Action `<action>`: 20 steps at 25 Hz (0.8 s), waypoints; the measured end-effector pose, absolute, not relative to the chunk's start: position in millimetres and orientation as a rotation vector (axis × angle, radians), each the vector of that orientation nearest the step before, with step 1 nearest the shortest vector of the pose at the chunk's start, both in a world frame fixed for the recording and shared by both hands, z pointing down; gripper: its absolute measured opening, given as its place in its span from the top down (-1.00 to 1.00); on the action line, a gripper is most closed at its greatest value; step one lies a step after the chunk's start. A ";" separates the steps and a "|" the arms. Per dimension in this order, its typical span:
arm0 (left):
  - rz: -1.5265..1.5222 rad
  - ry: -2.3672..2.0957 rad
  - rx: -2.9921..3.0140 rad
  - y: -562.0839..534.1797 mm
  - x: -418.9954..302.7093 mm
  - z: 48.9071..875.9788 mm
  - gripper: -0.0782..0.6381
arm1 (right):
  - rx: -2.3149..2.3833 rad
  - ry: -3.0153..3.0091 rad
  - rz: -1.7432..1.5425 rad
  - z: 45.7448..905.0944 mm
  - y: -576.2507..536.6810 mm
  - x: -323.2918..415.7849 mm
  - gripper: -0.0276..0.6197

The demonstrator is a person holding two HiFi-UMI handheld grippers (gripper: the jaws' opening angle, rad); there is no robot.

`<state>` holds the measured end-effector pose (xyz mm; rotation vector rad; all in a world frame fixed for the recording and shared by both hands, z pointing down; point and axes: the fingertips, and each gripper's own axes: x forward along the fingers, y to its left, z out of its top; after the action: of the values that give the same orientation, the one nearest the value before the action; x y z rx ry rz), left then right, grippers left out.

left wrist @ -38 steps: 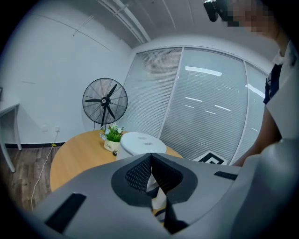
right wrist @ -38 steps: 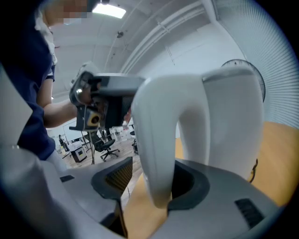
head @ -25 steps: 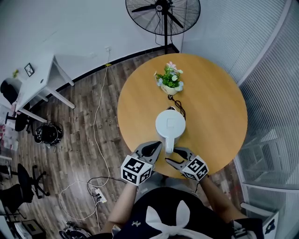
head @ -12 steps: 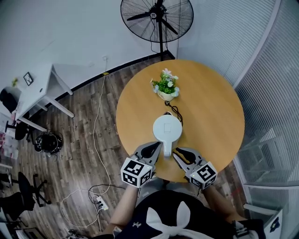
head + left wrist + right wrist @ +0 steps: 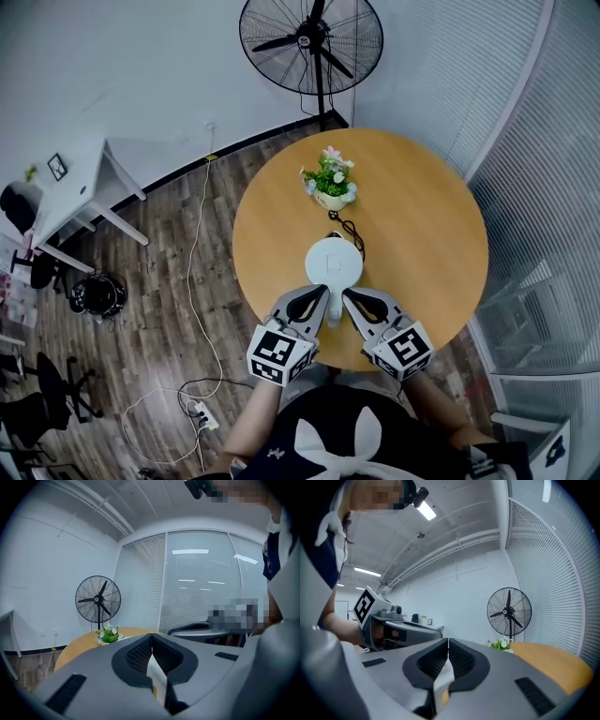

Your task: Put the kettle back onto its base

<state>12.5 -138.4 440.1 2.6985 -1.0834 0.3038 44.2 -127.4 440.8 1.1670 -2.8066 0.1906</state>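
The white kettle [image 5: 335, 261] stands near the table's front, its handle pointing toward me. A black cord [image 5: 349, 225] runs from under its far side; whatever it stands on is hidden. My left gripper [image 5: 319, 292] hovers just left of the handle and my right gripper [image 5: 349, 294] just right of it. Both are shut and empty. The right jaws have just been closing, with nothing between them. In the left gripper view the tips [image 5: 151, 638] meet. In the right gripper view the tips [image 5: 448, 642] meet too.
The round wooden table [image 5: 422, 216] carries a small potted plant [image 5: 329, 178] behind the kettle. A standing fan [image 5: 309, 42] is on the floor beyond the table. Slatted glass walls run along the right. A white desk [image 5: 84, 173] stands at the left.
The right gripper's jaws went from wide open to shut. Both grippers have lifted and drawn together at the kettle's handle. The kettle has stayed put.
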 end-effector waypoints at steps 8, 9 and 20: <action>0.300 -1.072 2.706 -136.8 17.9 440.3 0.71 | 1.199 -2.800 0.168 435.4 -130.9 41.7 0.84; 0.300 -1.067 2.707 -136.7 18.6 440.1 0.71 | 1.197 -2.799 0.170 435.4 -130.4 41.6 0.84; 0.303 -1.040 2.713 -139.7 24.6 439.8 0.71 | 1.199 -2.785 0.168 434.4 -134.3 44.5 0.84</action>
<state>24.6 -139.7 439.8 2.7135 -1.0401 0.3033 44.5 -134.3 434.4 1.1995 -2.7849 0.1683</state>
